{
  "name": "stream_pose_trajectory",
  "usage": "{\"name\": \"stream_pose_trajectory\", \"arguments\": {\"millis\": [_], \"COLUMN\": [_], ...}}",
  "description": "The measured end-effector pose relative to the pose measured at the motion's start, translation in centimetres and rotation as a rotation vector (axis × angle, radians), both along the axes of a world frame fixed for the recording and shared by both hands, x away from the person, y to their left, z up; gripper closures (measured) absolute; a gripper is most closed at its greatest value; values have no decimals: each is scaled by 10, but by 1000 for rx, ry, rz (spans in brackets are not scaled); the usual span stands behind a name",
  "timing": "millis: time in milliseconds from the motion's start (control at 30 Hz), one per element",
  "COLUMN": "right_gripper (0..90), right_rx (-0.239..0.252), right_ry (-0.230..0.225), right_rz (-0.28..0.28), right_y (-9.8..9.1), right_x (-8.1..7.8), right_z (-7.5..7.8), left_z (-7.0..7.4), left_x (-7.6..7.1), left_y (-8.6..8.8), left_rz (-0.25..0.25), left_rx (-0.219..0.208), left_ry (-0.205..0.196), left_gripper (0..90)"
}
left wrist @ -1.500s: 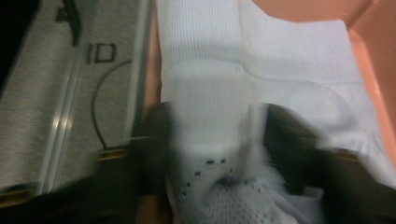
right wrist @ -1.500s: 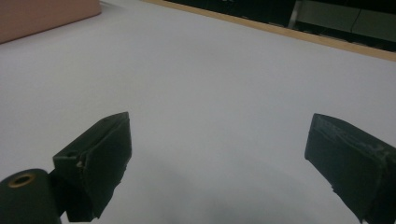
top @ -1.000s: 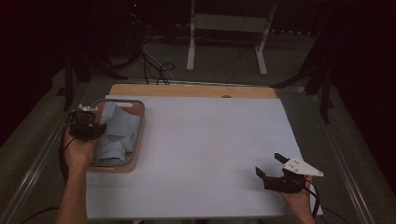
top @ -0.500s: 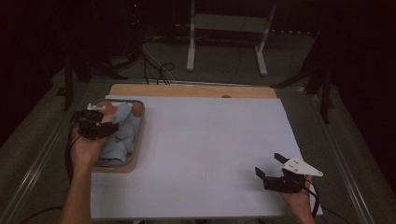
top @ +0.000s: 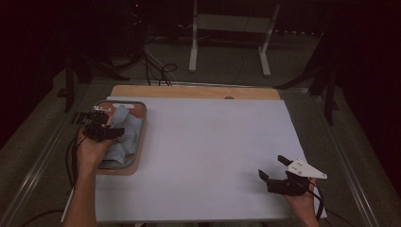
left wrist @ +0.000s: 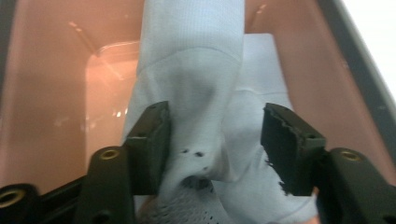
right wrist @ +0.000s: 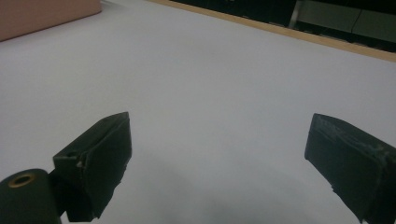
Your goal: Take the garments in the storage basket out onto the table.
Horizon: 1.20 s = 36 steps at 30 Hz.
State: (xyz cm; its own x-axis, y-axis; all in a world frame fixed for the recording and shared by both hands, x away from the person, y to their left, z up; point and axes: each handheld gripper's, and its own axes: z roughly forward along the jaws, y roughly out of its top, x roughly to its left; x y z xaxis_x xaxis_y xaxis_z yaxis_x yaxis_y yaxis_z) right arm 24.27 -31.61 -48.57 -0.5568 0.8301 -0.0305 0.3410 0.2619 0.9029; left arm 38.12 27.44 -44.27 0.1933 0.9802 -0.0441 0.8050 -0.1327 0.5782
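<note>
Pale blue cloth [left wrist: 196, 107] lies bunched in the pink tray [top: 140, 137] at middle left of the high view; the left tool [left wrist: 215, 140] has just been opening, jaws half apart, one pad against a fold, the other clear, gripping nothing. Risk: loose mesh snags a jaw and drags out on lifting. Right tool [top: 274, 172], wide open and empty, rests lower right on the white tabletop [top: 213, 156]; the tray wall crowds the left tool.
</note>
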Motion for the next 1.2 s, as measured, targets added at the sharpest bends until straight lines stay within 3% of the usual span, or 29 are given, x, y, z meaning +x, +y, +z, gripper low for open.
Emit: {"name": "stream_pose_trajectory", "arguments": {"millis": [567,733,833,1200], "right_gripper": [75,75,75,75], "right_rx": [-4,-9,-6,-1], "right_ry": [11,10,11,7], "right_rz": [13,12,14,1], "right_y": [3,3,3,1], "right_x": [0,1,1,0], "right_z": [-1,-1,-1,0], "left_z": [-9,-9,-7,8], "left_x": [7,8,6,-6], "left_y": [14,15,15,20], "left_rz": [71,116,103,68], "left_rx": [-2,25,30,-18], "left_ry": [20,31,21,-27], "left_gripper": [406,659,747,775]}}
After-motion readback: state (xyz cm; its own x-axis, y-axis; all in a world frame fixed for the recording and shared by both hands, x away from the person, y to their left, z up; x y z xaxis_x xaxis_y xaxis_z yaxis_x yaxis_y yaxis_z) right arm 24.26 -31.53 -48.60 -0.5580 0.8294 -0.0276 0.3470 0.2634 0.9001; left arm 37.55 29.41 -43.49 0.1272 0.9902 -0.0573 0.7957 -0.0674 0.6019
